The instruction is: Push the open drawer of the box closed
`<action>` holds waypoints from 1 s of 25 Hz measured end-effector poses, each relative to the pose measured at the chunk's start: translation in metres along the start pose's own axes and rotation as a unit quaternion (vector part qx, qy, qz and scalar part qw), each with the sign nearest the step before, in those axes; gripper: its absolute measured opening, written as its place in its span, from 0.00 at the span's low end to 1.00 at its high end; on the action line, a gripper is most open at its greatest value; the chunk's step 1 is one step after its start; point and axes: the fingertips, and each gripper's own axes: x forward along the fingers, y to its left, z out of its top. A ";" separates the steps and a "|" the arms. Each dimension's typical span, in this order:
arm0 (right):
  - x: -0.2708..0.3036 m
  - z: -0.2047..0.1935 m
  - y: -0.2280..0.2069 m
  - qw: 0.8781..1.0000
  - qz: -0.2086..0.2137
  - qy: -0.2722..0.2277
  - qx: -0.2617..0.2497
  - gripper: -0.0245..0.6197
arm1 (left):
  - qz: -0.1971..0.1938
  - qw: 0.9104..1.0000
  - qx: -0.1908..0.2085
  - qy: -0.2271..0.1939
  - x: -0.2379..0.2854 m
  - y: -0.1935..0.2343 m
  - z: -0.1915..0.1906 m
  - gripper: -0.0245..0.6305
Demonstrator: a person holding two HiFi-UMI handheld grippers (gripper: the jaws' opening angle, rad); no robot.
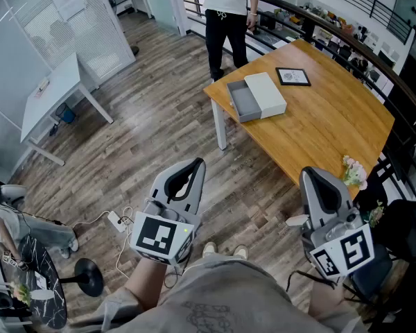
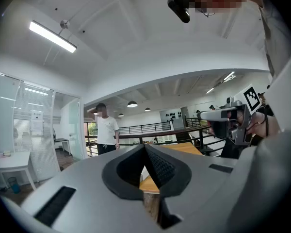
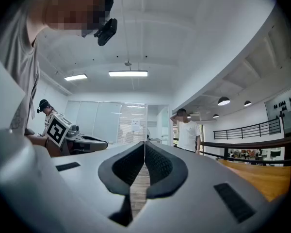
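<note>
A white box [image 1: 267,94] lies on the wooden table [image 1: 333,127] ahead of me, its grey drawer [image 1: 243,102] pulled out toward the table's left corner. Both grippers are held close to my body, far short of the table. My left gripper [image 1: 196,165] points forward over the floor, jaws shut with nothing between them; in its own view the tips [image 2: 145,146] meet. My right gripper [image 1: 309,175] is near the table's front edge, also shut and empty, tips [image 3: 145,143] touching in its own view.
A person in a white shirt [image 1: 229,16] stands beyond the table's far corner. A dark tablet [image 1: 292,76] lies on the table behind the box. Flowers [image 1: 353,172] sit at the table's right front. A white desk [image 1: 52,96] stands left; a power strip [image 1: 116,220] lies on the floor.
</note>
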 end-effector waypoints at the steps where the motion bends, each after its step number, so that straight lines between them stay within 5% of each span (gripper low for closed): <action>1: -0.001 0.000 -0.002 1.000 -0.001 -0.002 0.003 0.09 | 0.000 1.000 -0.001 0.001 0.000 -0.001 0.000 0.06; 19: -0.008 -0.014 -0.027 0.999 0.027 0.004 0.022 0.09 | 0.030 1.000 -0.002 -0.004 0.012 -0.019 0.007 0.07; 21: -0.008 -0.014 -0.028 0.999 0.032 0.004 0.024 0.09 | 0.035 0.999 -0.004 -0.010 0.012 -0.017 0.011 0.34; 25: -0.006 -0.013 -0.032 0.999 0.038 -0.001 0.024 0.09 | 0.047 0.999 0.009 -0.009 0.010 -0.010 0.014 0.37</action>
